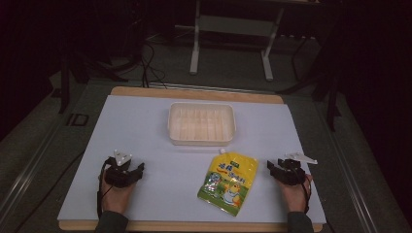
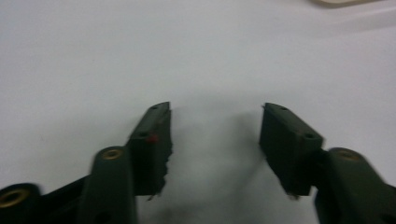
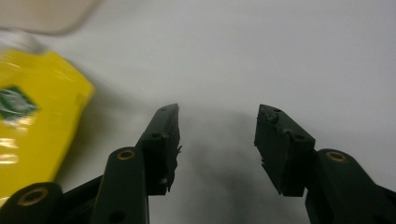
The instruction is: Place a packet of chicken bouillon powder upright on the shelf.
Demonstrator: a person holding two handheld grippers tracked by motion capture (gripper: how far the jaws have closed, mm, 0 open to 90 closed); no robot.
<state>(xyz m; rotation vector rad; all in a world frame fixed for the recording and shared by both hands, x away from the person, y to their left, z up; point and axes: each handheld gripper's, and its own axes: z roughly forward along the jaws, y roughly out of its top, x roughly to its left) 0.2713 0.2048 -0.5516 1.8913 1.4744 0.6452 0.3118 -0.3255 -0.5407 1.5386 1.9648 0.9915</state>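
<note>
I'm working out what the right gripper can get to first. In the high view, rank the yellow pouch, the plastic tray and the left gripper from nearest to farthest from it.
From the right gripper:
1. Yellow pouch, just to its left, near the front edge.
2. Plastic tray, farther back, at the middle.
3. Left gripper, across the table at the left.

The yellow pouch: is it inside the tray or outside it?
Outside: the yellow pouch lies flat on the white sheet, in front of the tray.

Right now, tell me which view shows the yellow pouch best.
The high view: the whole yellow pouch lies flat below the tray. The right gripper view catches a blurred part; the left gripper view looks at bare table.
</note>
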